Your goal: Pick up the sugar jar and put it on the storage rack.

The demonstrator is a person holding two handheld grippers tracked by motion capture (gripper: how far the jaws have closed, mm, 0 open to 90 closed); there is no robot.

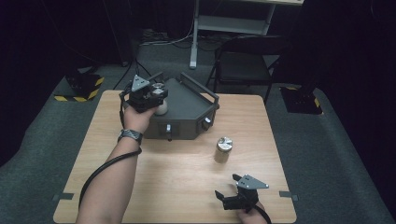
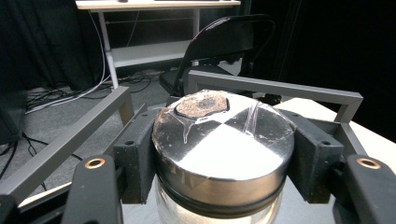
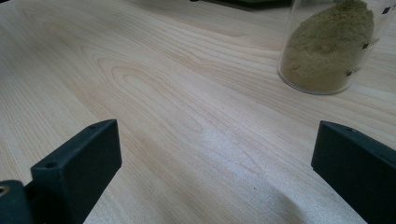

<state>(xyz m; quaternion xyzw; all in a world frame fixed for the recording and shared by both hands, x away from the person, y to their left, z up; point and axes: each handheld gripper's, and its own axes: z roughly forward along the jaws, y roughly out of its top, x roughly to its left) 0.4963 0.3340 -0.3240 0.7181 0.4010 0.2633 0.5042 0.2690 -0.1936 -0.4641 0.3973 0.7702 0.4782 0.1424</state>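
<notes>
Wooden table point(image 1: 177, 177): left hand-held gripper point(image 2: 219, 163) clamped on unlabelled jar point(image 2: 219, 154); right hand-held gripper point(image 3: 215, 168) jaws apart.

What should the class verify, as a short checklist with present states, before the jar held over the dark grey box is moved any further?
1. Left gripper clamped on the glass jar with the shiny metal lid: ok.
2. Lid seated on the jar: ok.
3. Jar held over the dark grey metal box with rail handles: ok.
4. Landing spot under the jar free: cannot tell.
5. Right gripper open, apart from things: ok.
6. Second glass jar of tan powder upright on the wooden table: ok.
</notes>
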